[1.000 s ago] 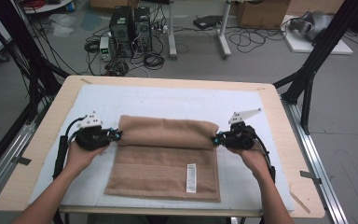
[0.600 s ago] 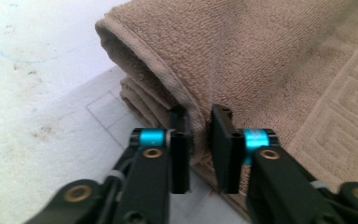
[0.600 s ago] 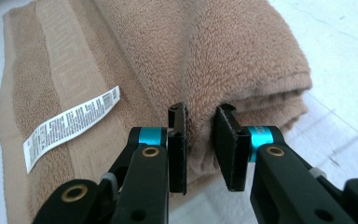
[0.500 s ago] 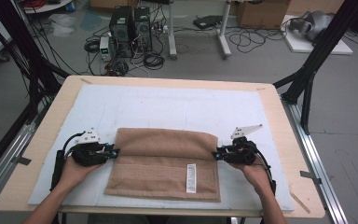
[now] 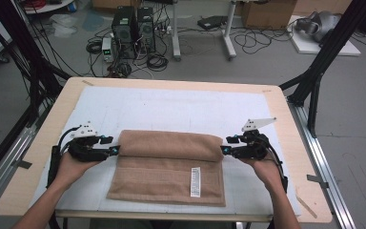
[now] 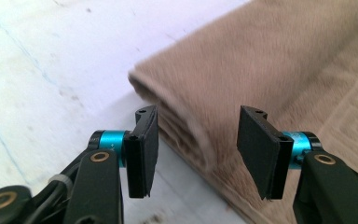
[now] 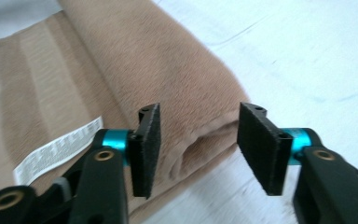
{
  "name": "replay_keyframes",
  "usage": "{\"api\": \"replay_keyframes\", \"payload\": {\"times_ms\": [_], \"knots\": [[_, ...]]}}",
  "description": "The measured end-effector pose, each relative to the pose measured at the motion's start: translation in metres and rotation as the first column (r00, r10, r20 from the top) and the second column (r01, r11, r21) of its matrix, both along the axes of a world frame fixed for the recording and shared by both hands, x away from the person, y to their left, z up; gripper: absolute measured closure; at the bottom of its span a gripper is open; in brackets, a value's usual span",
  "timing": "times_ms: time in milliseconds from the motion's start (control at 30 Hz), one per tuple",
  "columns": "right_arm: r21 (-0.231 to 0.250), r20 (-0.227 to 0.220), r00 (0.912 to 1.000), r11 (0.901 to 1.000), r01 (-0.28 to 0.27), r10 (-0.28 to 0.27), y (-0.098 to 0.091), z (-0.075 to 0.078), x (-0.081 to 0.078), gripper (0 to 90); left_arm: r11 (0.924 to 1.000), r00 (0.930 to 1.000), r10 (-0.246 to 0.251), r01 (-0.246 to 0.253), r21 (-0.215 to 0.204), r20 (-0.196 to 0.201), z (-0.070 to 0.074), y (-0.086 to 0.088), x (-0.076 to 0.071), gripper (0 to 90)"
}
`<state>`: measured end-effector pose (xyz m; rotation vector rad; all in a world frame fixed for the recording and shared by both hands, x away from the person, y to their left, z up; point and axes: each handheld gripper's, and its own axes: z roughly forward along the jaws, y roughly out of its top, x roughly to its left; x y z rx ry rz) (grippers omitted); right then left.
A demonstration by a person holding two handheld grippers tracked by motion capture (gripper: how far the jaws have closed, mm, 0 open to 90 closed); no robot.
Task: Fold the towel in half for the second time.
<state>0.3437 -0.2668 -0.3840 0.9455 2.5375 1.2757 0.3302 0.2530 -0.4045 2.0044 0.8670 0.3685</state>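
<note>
Pretty sure anyone would peg this as a lab or test workshop. My pale wooden bench (image 5: 38, 181) with its white mat sits inside a frame of black metal struts (image 5: 321, 62) on a bare grey concrete floor (image 5: 357, 109). Behind it are two black desktop computer towers (image 5: 134, 25), a mess of black cables (image 5: 155, 59) and brown cardboard boxes (image 5: 267, 12).

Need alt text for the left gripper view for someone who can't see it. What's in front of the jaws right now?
The left hand-held gripper has just been opening, and its jaws stand apart, with the folded end of a tan towel between them but not pinched. The towel lies on a pale blue mat and runs off to the upper right.
</note>
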Motion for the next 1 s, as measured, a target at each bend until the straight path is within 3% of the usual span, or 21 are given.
{"api": "replay_keyframes", "payload": {"times_ms": [167, 300, 500, 600, 700, 767, 867, 1000], "knots": [[-0.010, -0.001, 1.0000, 0.9999, 0.003, -0.003, 0.011, 0.005, 0.017, 44.0, 0.9995, 0.9997, 0.024, -0.024, -0.021, 0.002, 0.008, -0.003, 0.018, 46.1], [-0.012, -0.013, 0.9999, 0.9999, 0.008, -0.008, 0.022, 0.001, 0.030, 41.8, 0.9989, 0.9992, 0.037, -0.038, -0.027, -0.013, 0.004, -0.010, 0.030, 45.4], [-0.054, -0.064, 0.9979, 0.9985, 0.001, -0.004, 0.034, -0.013, 0.045, 39.0, 0.9989, 0.9940, 0.045, -0.044, 0.014, -0.099, -0.016, -0.017, 0.047, 43.1], [-0.055, -0.111, 0.9937, 0.9985, 0.005, -0.011, 0.035, -0.021, 0.051, 39.9, 0.9995, 0.9904, 0.032, -0.032, -0.001, -0.135, -0.023, -0.018, 0.051, 44.3], [-0.035, -0.158, 0.9873, 0.9991, -0.025, 0.019, 0.035, -0.025, 0.053, 51.5, 0.9993, 0.9880, 0.013, -0.018, -0.032, -0.154, -0.024, -0.017, 0.053, 54.9], [-0.024, -0.188, 0.9811, 0.9984, -0.050, 0.045, 0.035, -0.026, 0.053, 65.2, 0.9993, 0.9883, -0.007, 0.001, -0.037, -0.153, -0.023, -0.018, 0.051, 69.4], [-0.023, -0.169, 0.9818, 0.9955, -0.092, 0.087, 0.037, -0.022, 0.049, 75.5, 0.9996, 0.9930, -0.026, 0.025, -0.009, -0.115, -0.017, -0.020, 0.045, 83.4], [-0.016, -0.128, 0.9869, 0.9948, -0.100, 0.098, 0.035, -0.012, 0.042, 76.8, 0.9995, 0.9968, -0.028, 0.027, -0.018, -0.075, -0.006, -0.016, 0.035, 85.7]]}}
